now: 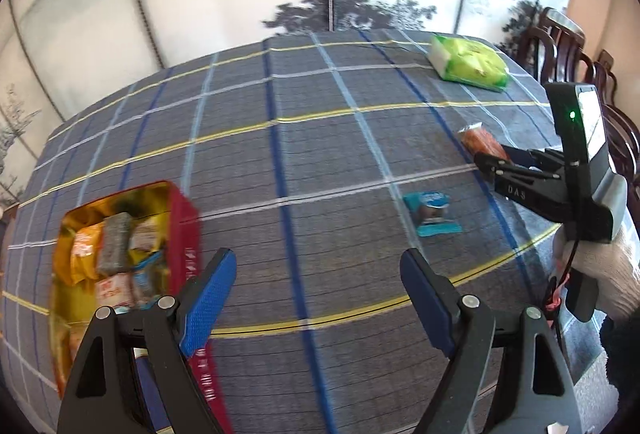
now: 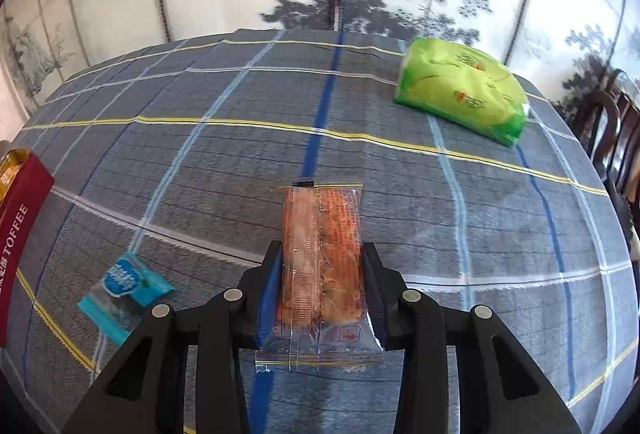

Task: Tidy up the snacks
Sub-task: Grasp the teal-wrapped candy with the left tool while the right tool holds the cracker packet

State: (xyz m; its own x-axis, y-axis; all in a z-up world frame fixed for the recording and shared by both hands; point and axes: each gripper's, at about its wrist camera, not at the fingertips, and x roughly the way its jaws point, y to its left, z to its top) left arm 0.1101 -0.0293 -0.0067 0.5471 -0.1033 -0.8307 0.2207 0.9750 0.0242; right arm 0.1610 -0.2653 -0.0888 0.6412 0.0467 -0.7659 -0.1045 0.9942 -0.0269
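Right gripper (image 2: 322,266) clamped on the orange snack packet (image 2: 322,258), lifted over the checked desk (image 2: 400,194).
Left gripper (image 1: 318,274) spread wide, holding nothing, hanging just beside the red toffee tin (image 1: 188,218) (already stuffed with wrapped snacks). Blue-wrapped snack (image 2: 126,288) lying loose on the cloth between tin and right gripper; green tissue pack (image 2: 460,90) far back right.
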